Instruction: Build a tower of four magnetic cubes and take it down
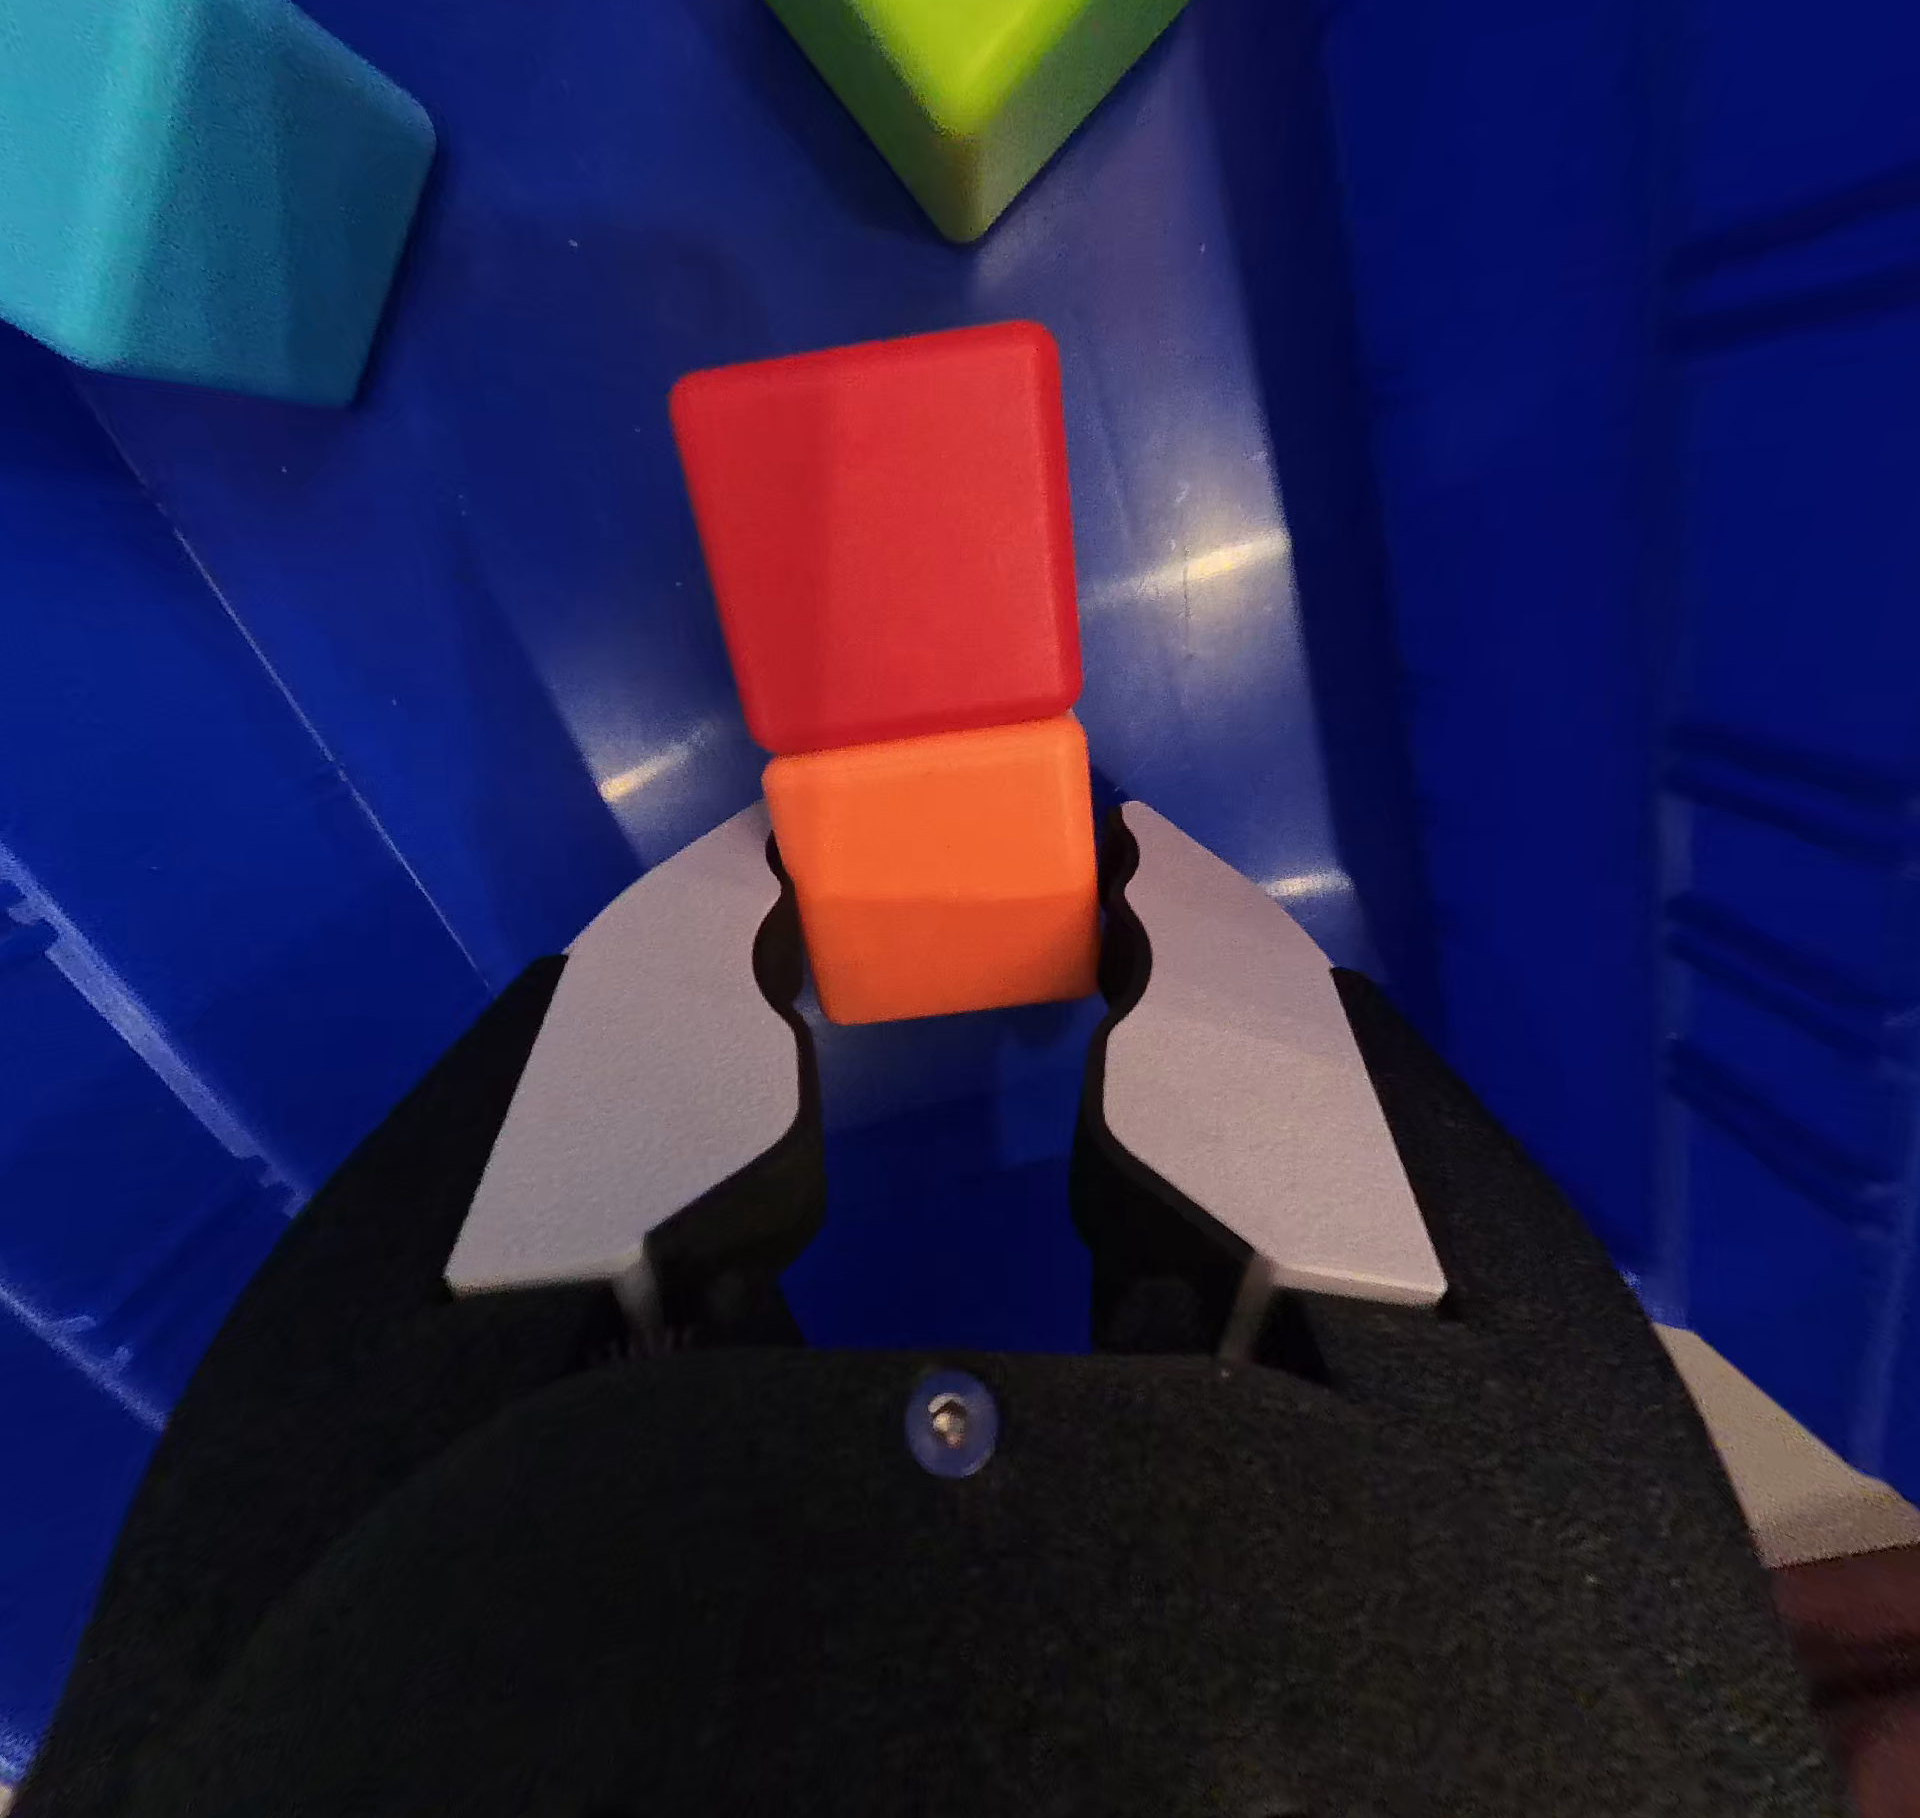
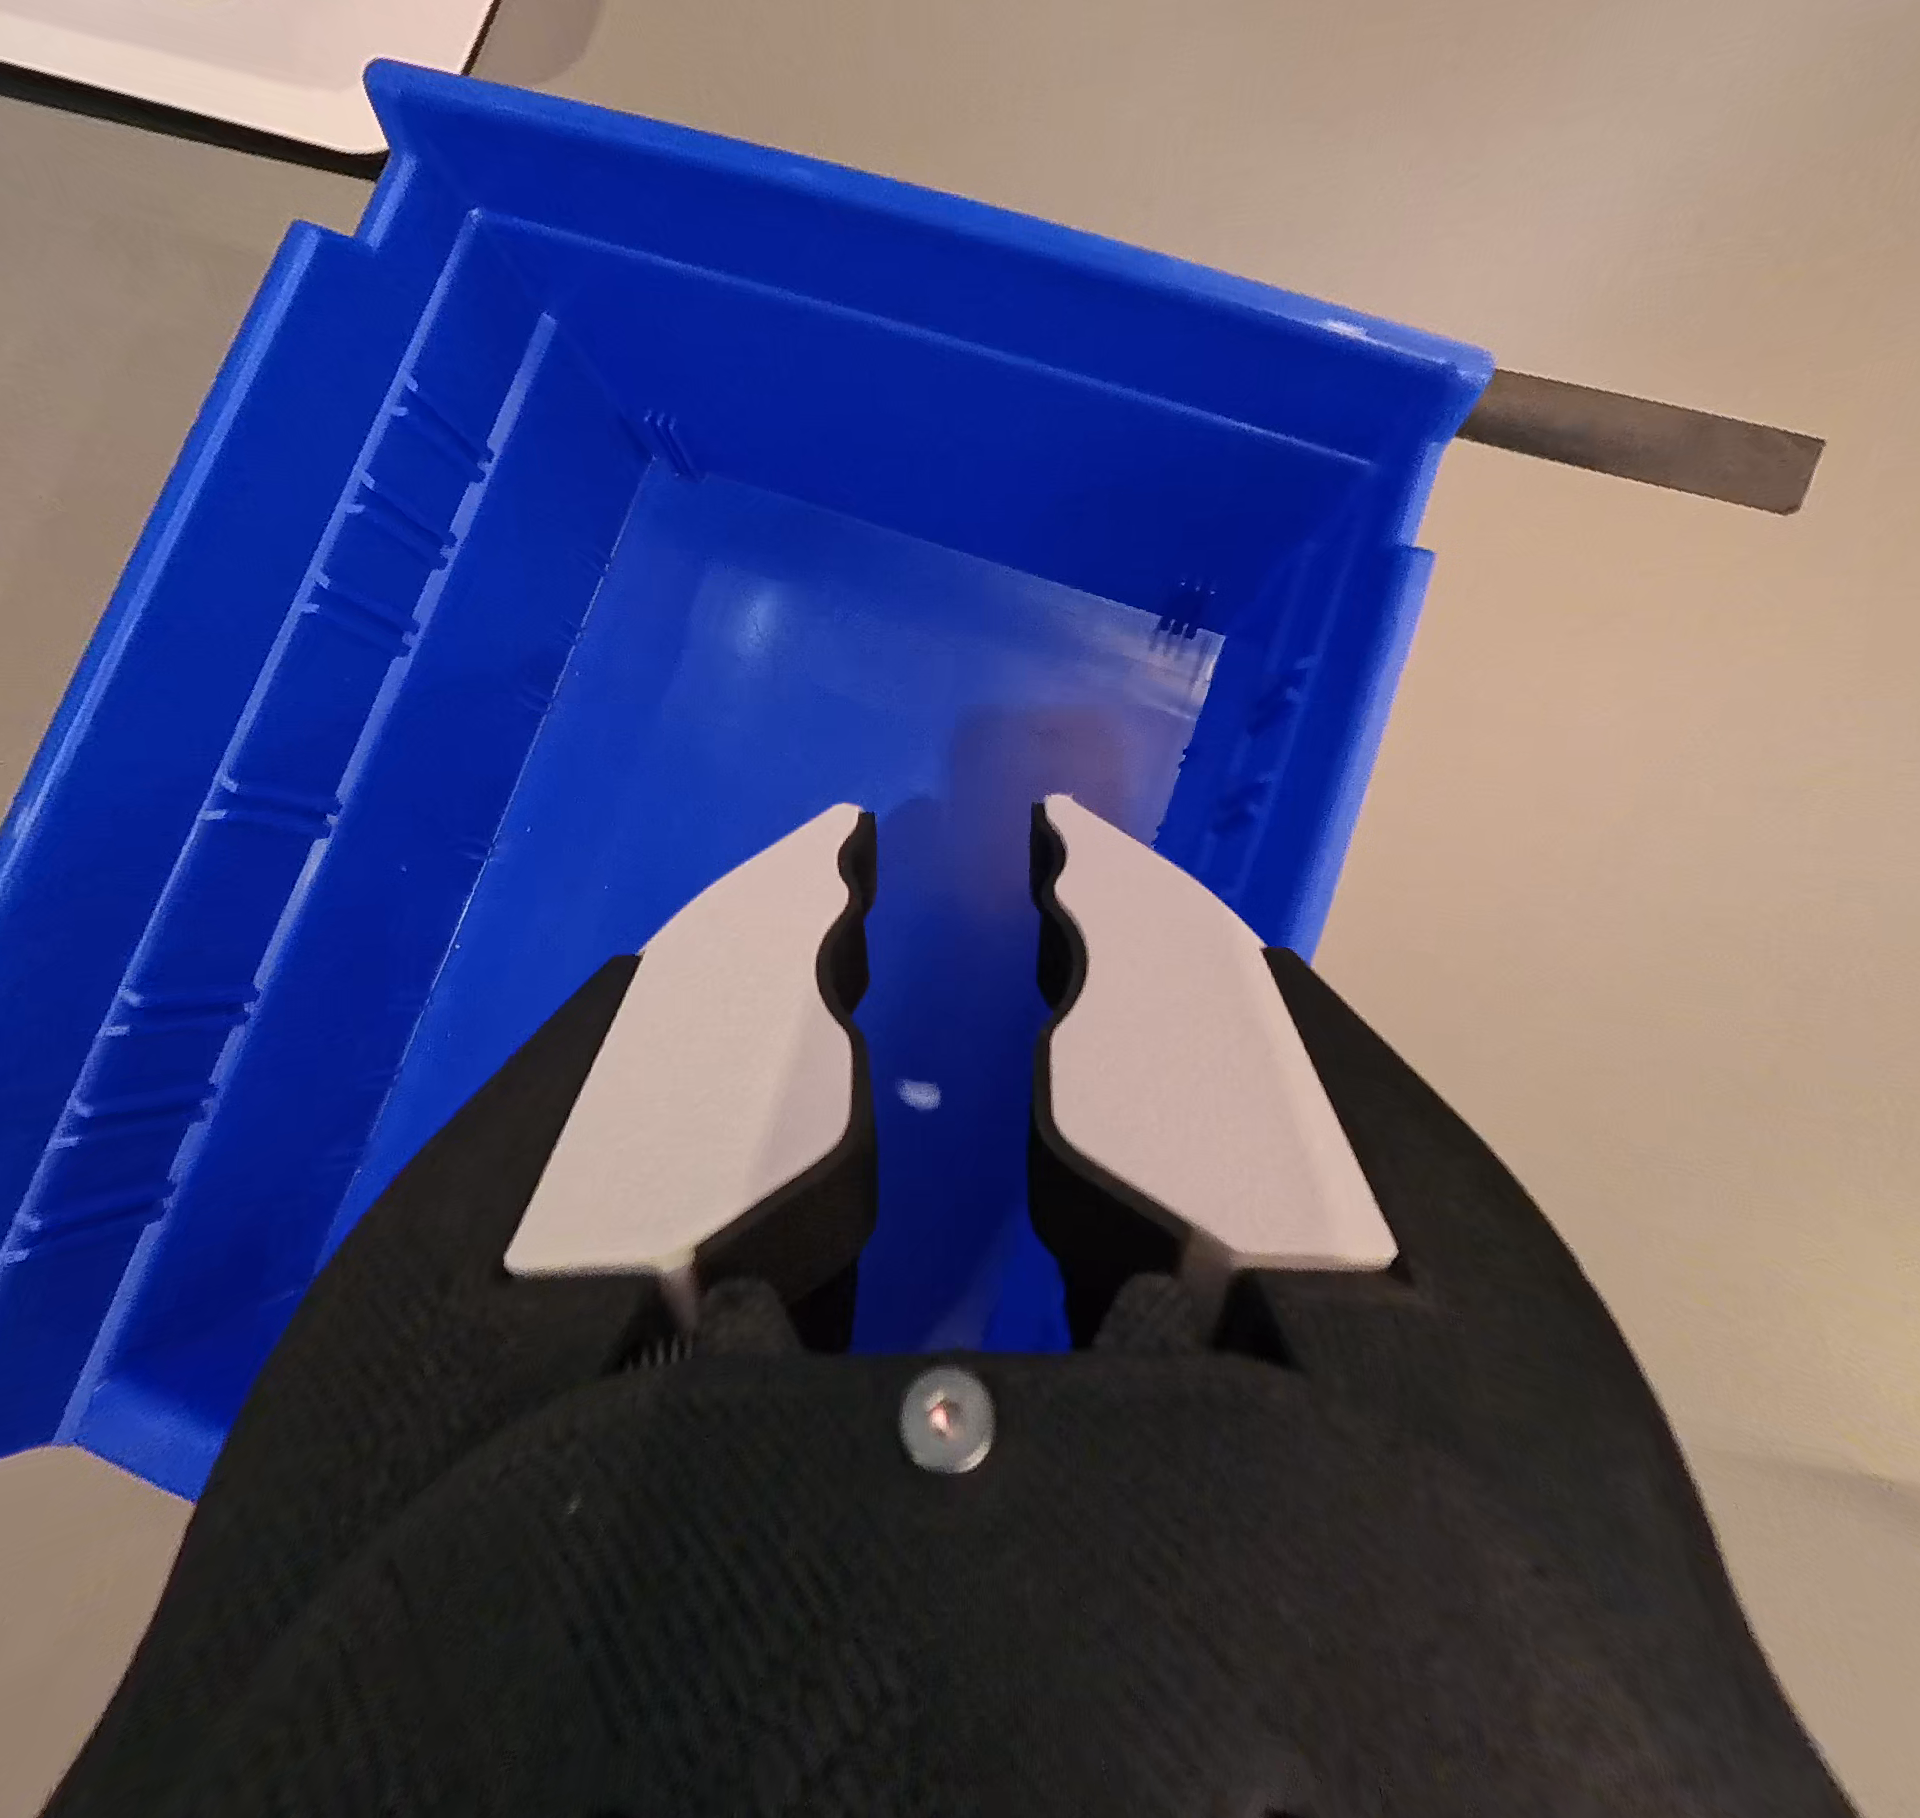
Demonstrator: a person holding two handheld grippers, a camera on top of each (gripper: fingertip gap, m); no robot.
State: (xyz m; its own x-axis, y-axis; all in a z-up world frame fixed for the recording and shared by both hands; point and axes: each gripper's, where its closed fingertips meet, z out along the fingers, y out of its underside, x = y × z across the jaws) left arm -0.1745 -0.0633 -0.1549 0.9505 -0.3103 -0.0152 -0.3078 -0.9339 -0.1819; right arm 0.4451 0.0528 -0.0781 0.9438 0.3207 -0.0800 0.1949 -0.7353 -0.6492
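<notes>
Left gripper: centre of the left wrist view, inside a blue bin. Its jaws are clamped on the two sides of an orange cube; both pads touch it.

Red cube: just above the orange cube in the frame, touching it face to face, slightly offset to the left. The two form a short column.

Teal cube: upper left of the frame, on the bin floor, well apart from the column, partly cut off by the edge.

Green cube: top centre, one corner pointing down toward the red cube, apart from it; its top is cut off.

Right gripper: lower centre of the right wrist view, over a blue bin. Jaws stand narrowly apart with nothing between them; only the bin floor shows in the gap. No cubes show in this view.

Table: grey-beige, under the bin.

White tray: upper left corner, beside the bin.

Dark strip: right of the bin's far corner, flat on the table.
</notes>
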